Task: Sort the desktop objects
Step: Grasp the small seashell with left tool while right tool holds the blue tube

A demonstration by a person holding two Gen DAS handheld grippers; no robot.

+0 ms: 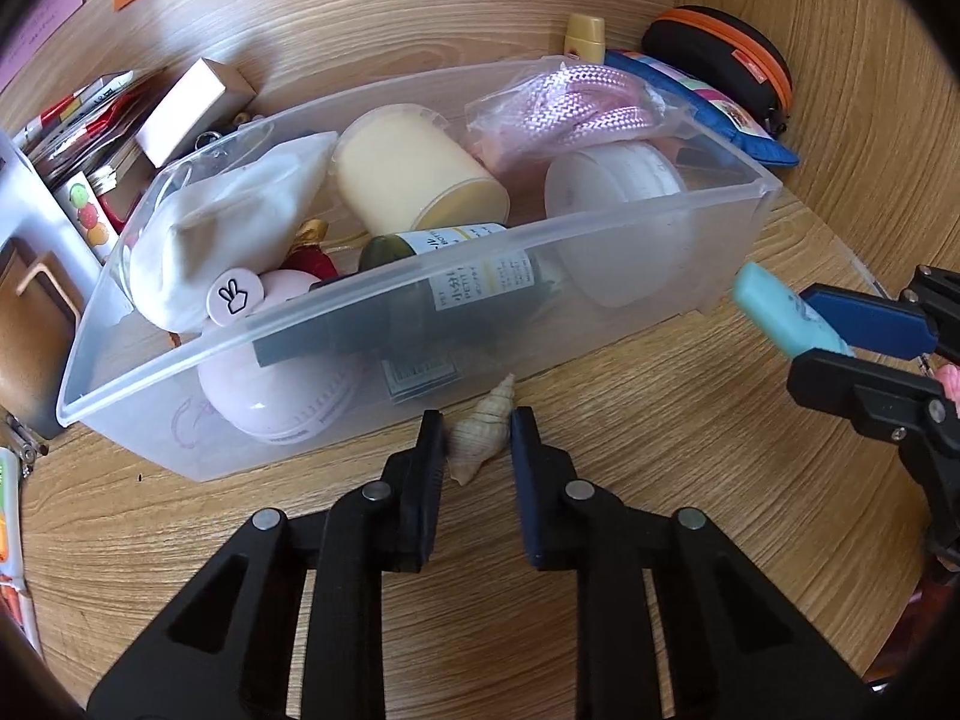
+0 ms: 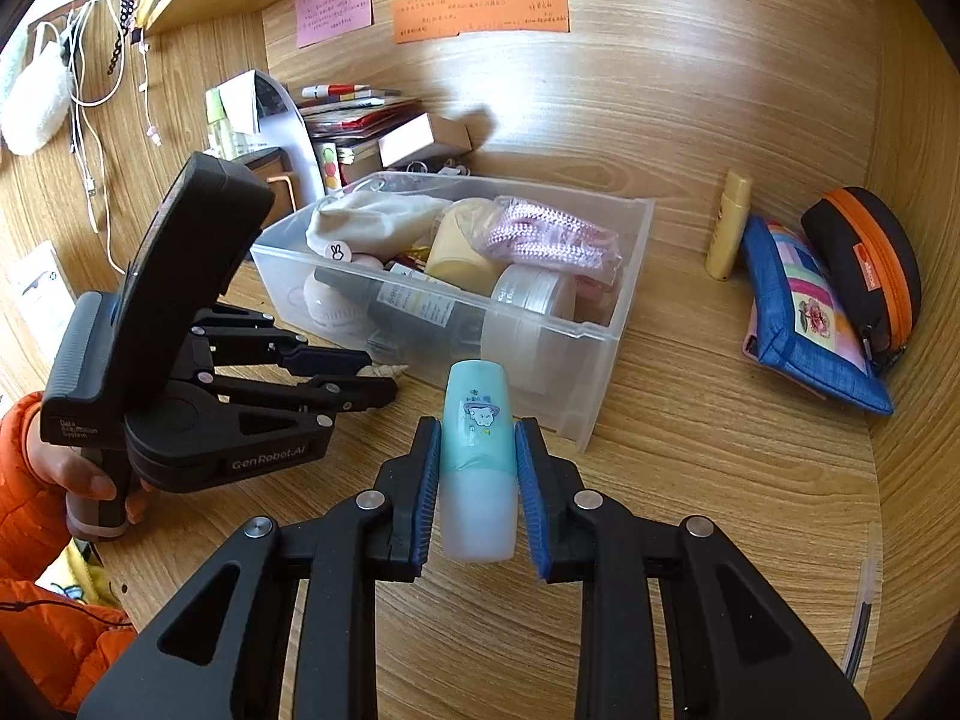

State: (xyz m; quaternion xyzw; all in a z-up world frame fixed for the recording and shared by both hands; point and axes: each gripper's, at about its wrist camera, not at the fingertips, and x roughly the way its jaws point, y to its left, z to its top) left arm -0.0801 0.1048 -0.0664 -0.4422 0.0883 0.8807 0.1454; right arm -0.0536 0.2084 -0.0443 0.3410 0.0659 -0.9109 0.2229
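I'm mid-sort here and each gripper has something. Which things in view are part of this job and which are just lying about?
In the job:
- seashell, gripped by left gripper
- mint tube, gripped by right gripper
- clear bin, already holding a bottle and a yellow cup

Lying about:
- blue pouch
- black case
- sticky notes
- hanging cables

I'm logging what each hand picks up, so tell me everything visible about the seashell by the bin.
The seashell is a small spiral cone, cream with faint tan bands, hard and ridged. It lies on the wooden desk, right against the near wall of the clear plastic bin, pointed tip toward the bin. The left gripper is shut on it, a pad at each flank. In the right wrist view only its end shows past the fingers.
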